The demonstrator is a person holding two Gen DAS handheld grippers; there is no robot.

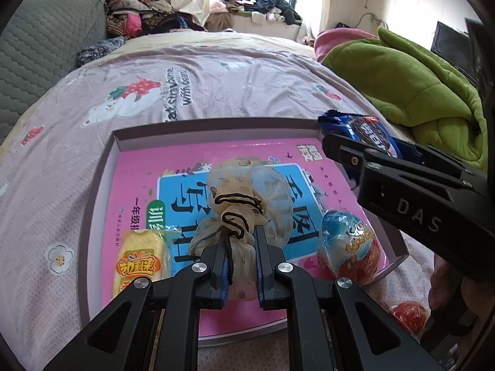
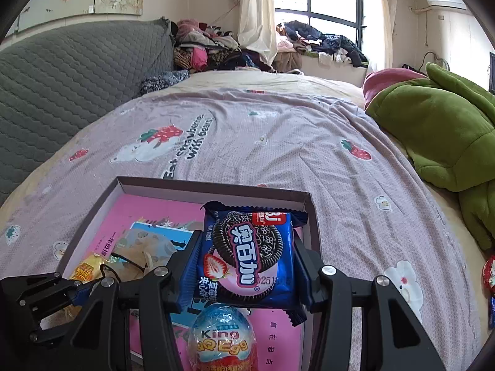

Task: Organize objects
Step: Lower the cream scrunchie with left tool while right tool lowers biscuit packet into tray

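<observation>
Bed with pink strawberry-print sheet fills centre frame. Grey quilted headboard at left. Bright window upper centre; green blanket at right.

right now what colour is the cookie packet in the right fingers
Blue, with a pink lower front, on the cookie packet; clearest in the right wrist view.

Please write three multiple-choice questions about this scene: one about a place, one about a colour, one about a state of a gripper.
1. Where does the egg-shaped sweet lie?
A. in the shallow box
B. on the green blanket
C. on the windowsill

2. What colour is the cookie packet's wrapper mainly?
A. green
B. blue
C. white

3. What is the left gripper doing?
A. hanging open
B. shut on nothing
C. shut on the gauze pouch

Answers: 1 A, it rests inside the shallow box; 2 B, blue foil shows around the printed cookie; 3 C, the fingers pinch the gauze pouch at its drawstring neck.
</observation>
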